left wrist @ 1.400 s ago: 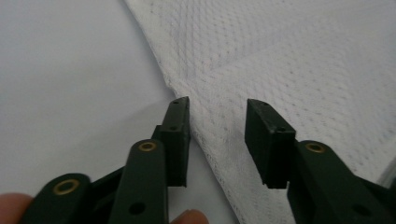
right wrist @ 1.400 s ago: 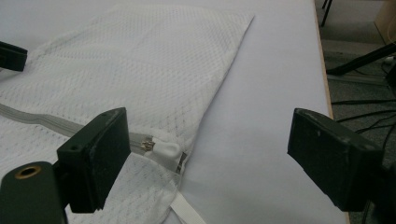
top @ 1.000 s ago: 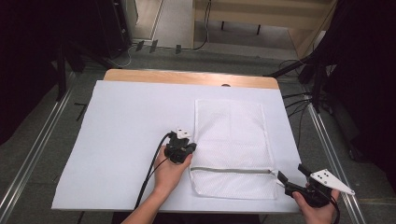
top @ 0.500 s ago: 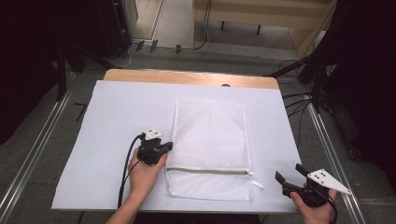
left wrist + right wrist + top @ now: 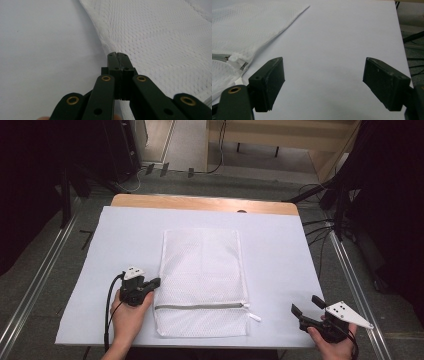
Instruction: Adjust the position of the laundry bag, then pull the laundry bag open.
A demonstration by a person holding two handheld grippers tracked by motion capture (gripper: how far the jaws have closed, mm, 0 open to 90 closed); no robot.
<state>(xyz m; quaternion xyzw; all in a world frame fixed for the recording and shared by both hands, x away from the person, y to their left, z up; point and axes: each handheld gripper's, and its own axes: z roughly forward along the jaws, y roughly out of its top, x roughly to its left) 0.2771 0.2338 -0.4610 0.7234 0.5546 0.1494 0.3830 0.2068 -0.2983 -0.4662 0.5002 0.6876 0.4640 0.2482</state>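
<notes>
1. Counter: wooden far edge showing, with a white sheet spread over nearly all of its top.
2. Mesh bag: white, lying flat in the middle of the sheet, long side running away from the person. A grey zipper crosses it near the close end, and its white pull sticks out past the bag's right edge.
3. Right gripper: down at the sheet's near right corner, held in the right hand, well apart from the bag. Its fingers are spread wide with nothing between them; the right gripper view looks across bare sheet, with the bag's corner and pull off to the left.
4. Left gripper: held in the left hand, right at the bag's left edge, just above the zipper line. In the left gripper view the fingers are pressed together, and their tips pinch the bag's edge.
</notes>
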